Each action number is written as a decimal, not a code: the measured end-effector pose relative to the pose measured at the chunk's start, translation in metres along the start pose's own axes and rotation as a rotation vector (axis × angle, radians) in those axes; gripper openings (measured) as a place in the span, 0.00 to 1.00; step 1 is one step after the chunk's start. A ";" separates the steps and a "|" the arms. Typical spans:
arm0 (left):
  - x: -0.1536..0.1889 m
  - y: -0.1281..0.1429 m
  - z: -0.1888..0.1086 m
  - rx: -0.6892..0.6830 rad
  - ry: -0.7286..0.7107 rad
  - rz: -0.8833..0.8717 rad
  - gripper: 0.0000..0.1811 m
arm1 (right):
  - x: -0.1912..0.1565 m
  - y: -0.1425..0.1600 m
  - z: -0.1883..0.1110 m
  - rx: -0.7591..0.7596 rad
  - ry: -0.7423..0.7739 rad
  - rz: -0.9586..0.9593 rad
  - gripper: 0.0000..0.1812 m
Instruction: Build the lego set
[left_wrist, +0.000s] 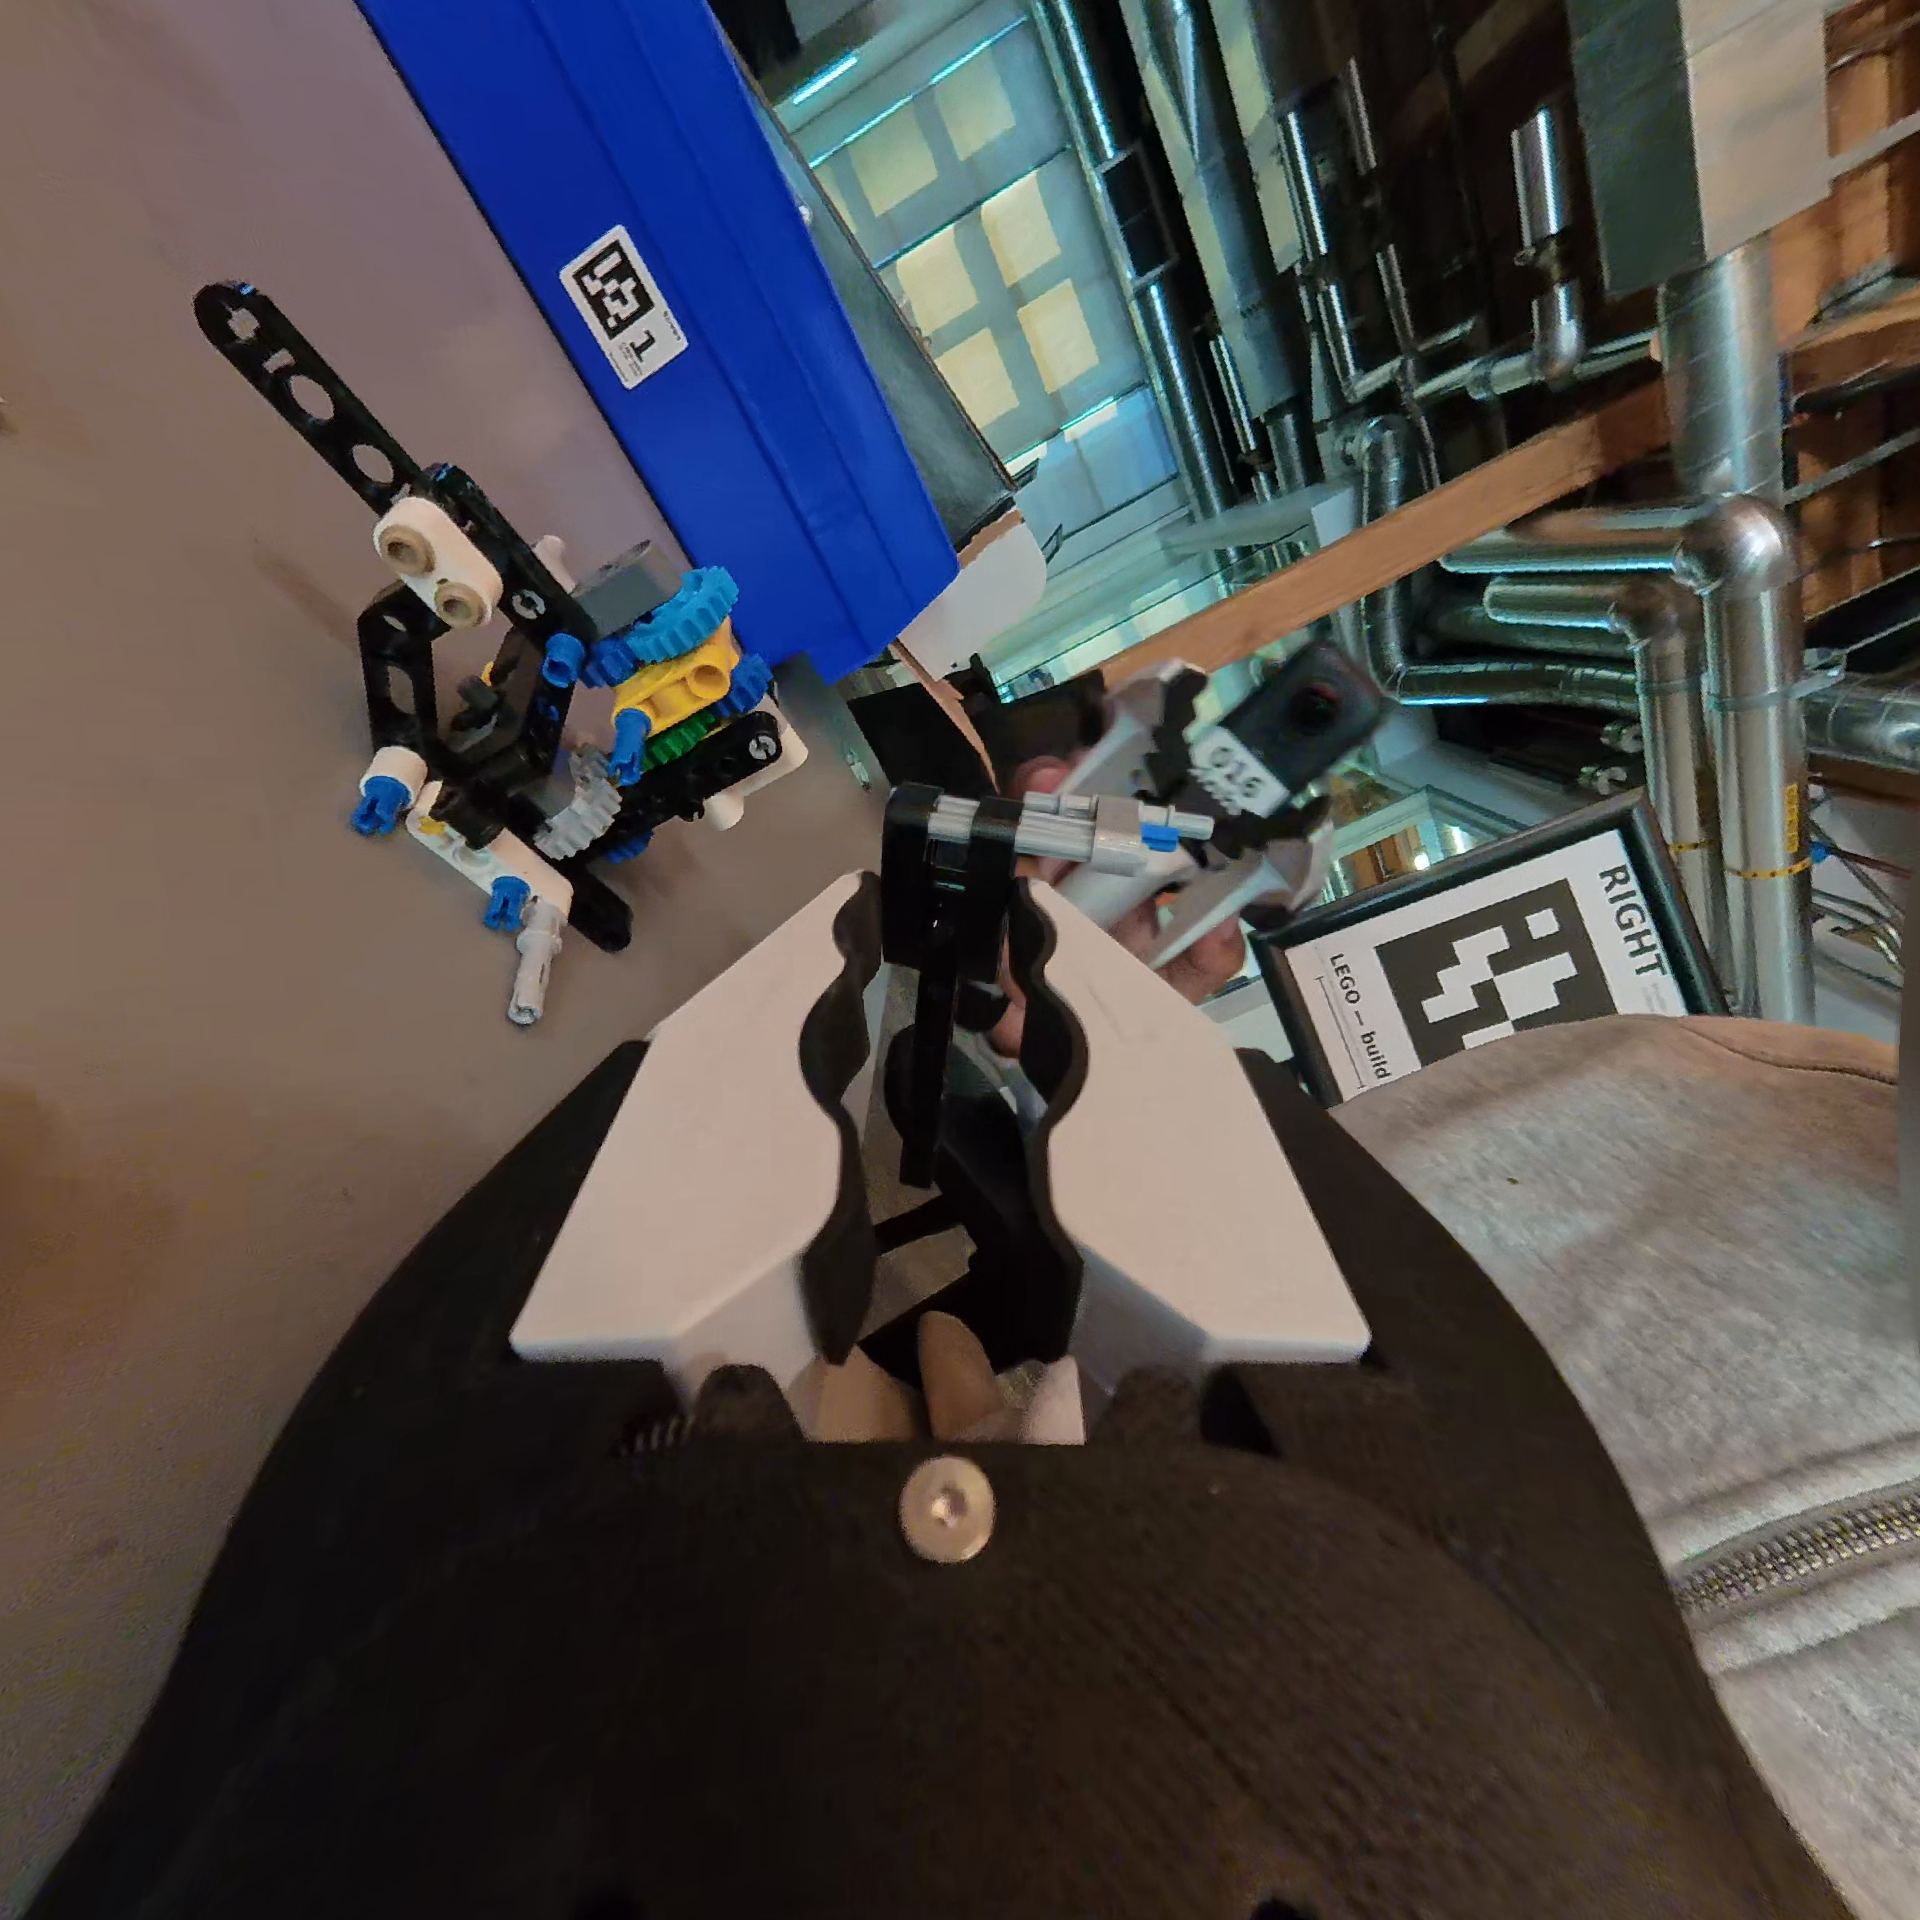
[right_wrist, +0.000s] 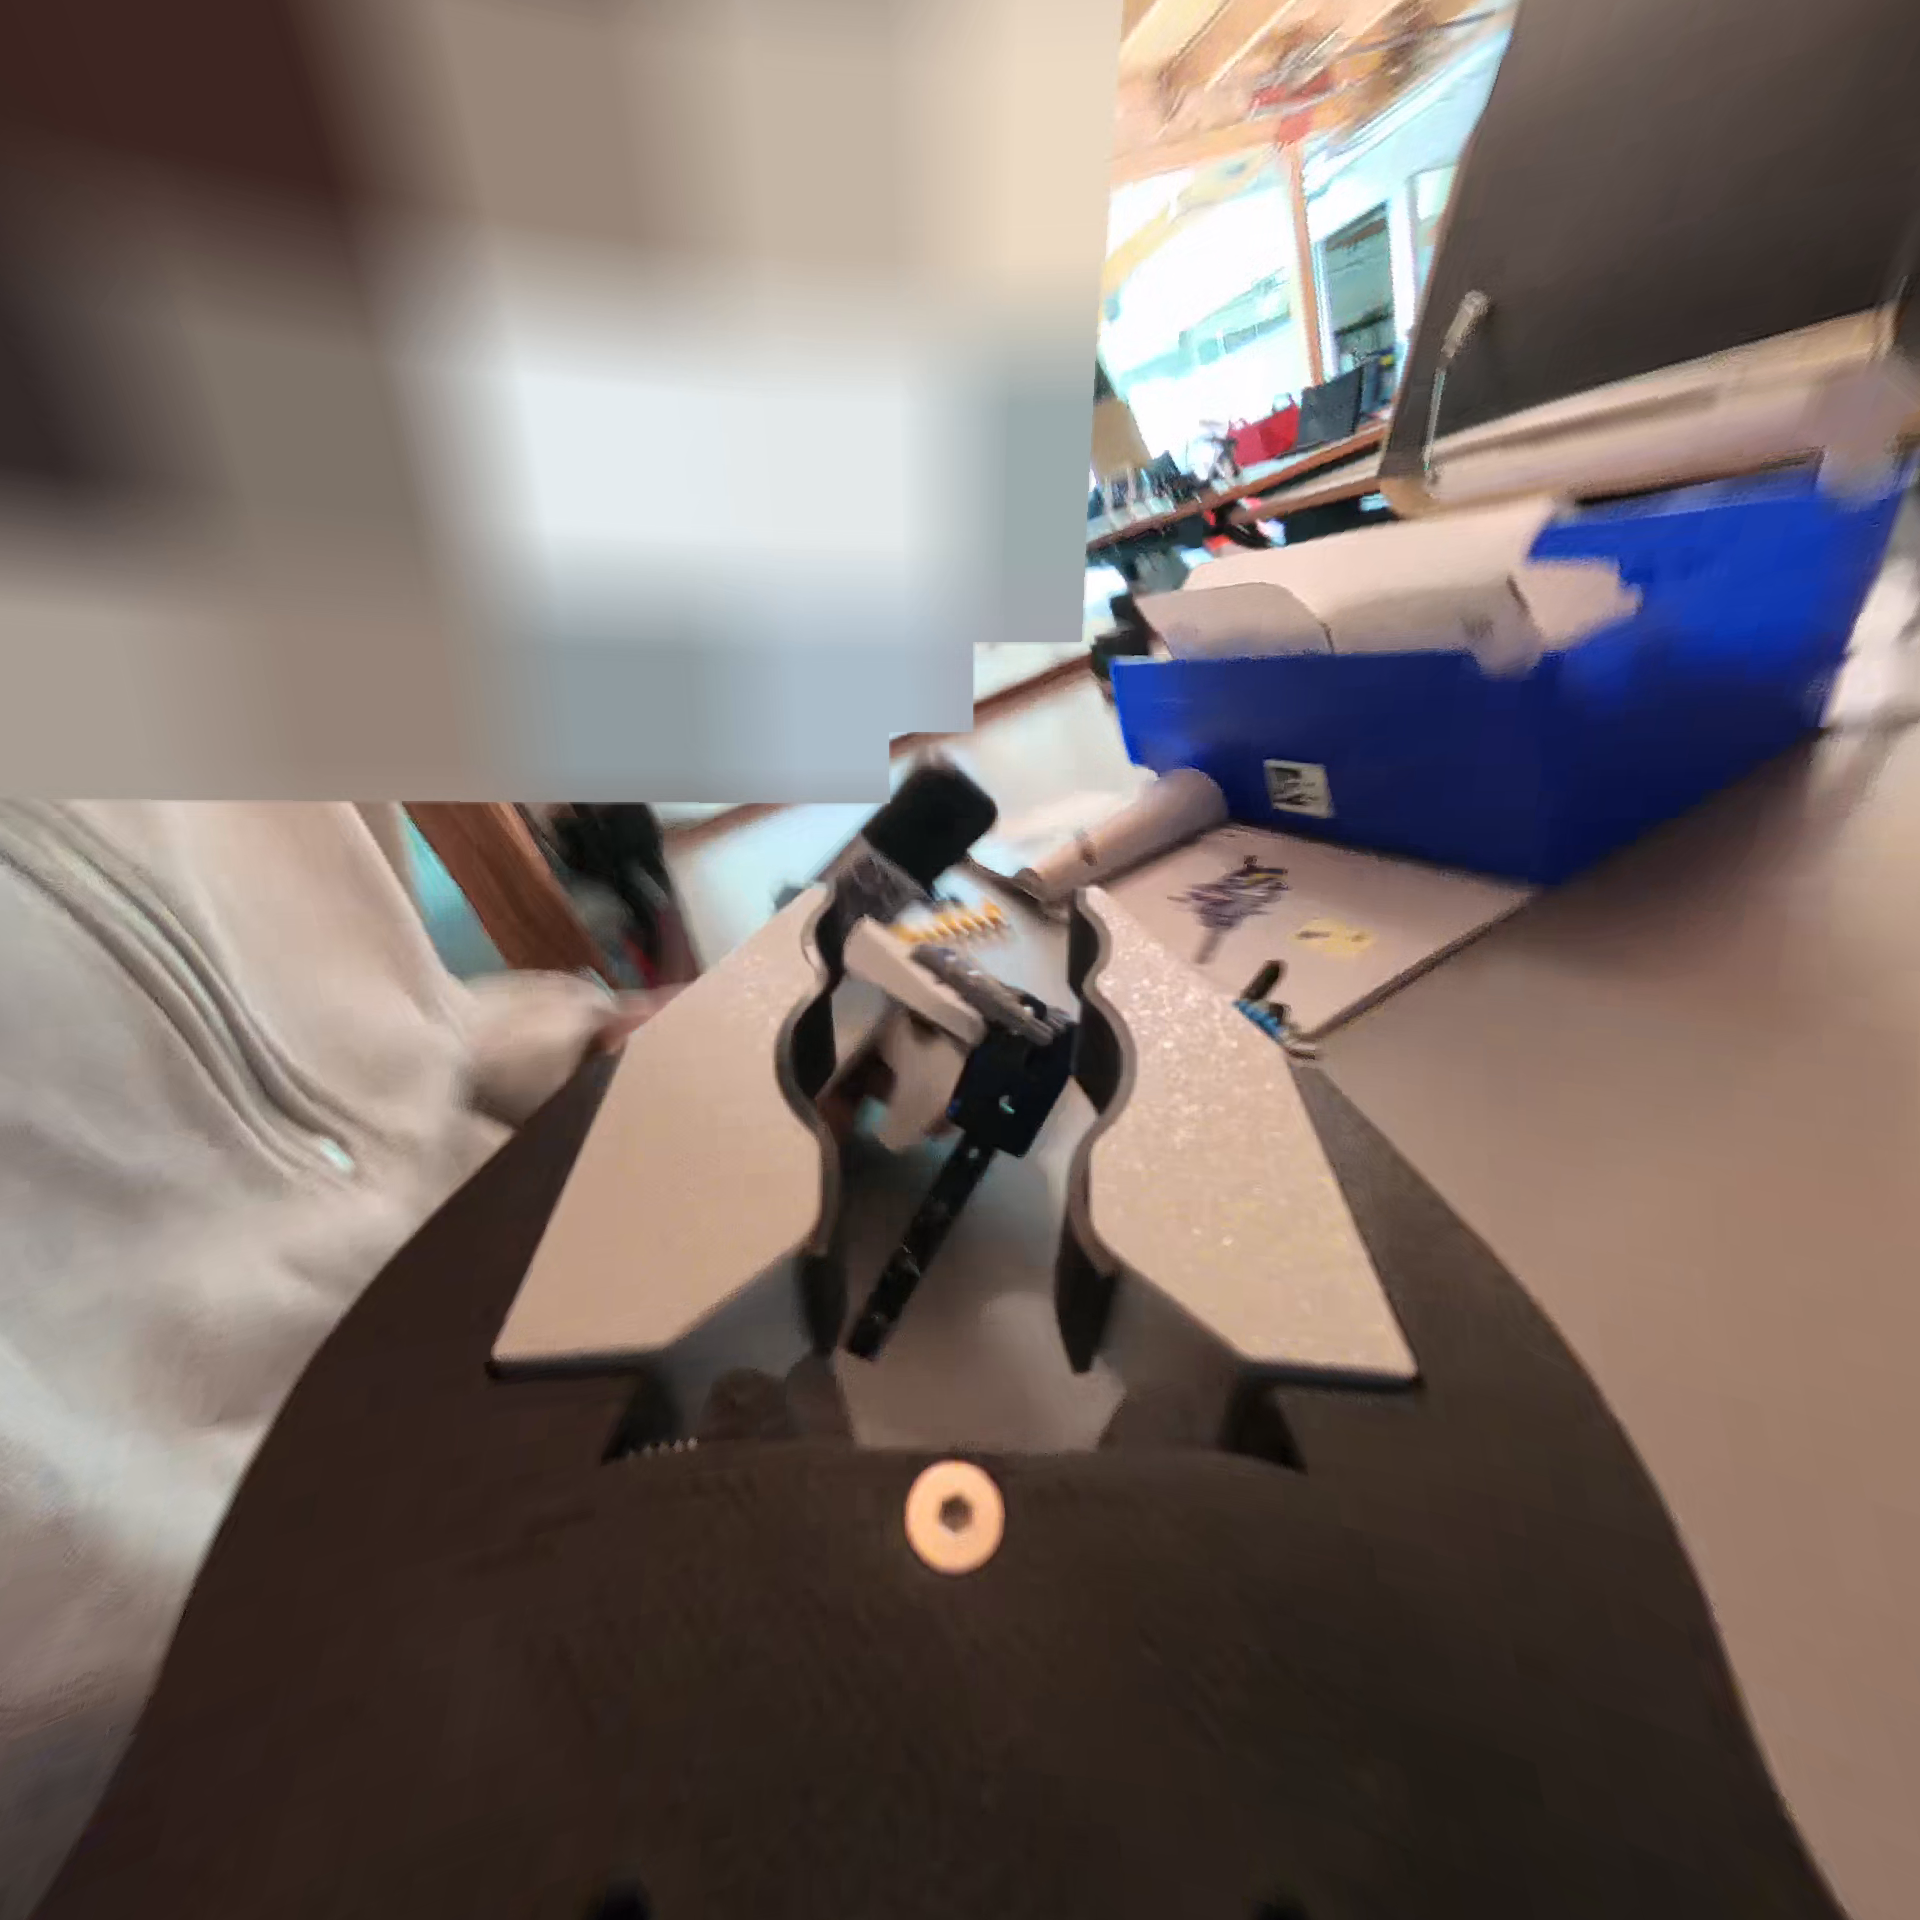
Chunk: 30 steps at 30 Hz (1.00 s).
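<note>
My left gripper (left_wrist: 940, 904) is shut on a black Lego piece (left_wrist: 940, 862) with a thin black beam hanging between the fingers. A grey axle assembly (left_wrist: 1070, 831) with a blue tip sticks out of its top toward my right gripper (left_wrist: 1216, 821), whose fingers stand around the axle's end. In the right wrist view my right gripper (right_wrist: 951, 914) has its jaws well apart; the black piece (right_wrist: 1013, 1081) and the left gripper's white fingers (right_wrist: 914, 987) show in the gap, blurred. The partly built model (left_wrist: 520, 707), with black beams, blue and green gears and a yellow block, stands on the grey table (left_wrist: 208, 1039).
A blue bin (left_wrist: 675, 312) stands behind the model and also shows in the right wrist view (right_wrist: 1507, 748). A loose grey pin (left_wrist: 535, 966) lies by the model. A framed marker sign (left_wrist: 1486, 966) and an instruction sheet (right_wrist: 1299, 935) are near. A person's grey sweatshirt (left_wrist: 1610, 1351) is close.
</note>
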<state>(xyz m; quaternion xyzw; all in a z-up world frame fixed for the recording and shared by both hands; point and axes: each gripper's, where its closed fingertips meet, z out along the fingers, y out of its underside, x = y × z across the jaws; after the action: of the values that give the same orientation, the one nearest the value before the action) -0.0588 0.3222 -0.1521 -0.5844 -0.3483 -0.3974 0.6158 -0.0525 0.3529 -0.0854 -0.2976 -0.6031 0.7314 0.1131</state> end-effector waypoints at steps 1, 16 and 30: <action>-0.001 0.001 0.001 -0.007 -0.009 0.004 0.12 | -0.004 0.003 0.002 -0.048 0.023 -0.098 0.22; -0.005 0.016 0.006 -0.101 -0.096 0.105 0.11 | 0.001 0.049 0.009 -0.428 0.200 -0.552 0.10; -0.014 0.022 0.006 -0.149 -0.169 0.146 0.12 | 0.003 0.059 0.004 -0.498 0.206 -0.657 0.06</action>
<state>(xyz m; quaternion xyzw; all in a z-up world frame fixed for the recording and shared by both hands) -0.0452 0.3291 -0.1733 -0.6839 -0.3250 -0.3255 0.5663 -0.0454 0.3368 -0.1424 -0.1796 -0.8095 0.4550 0.3246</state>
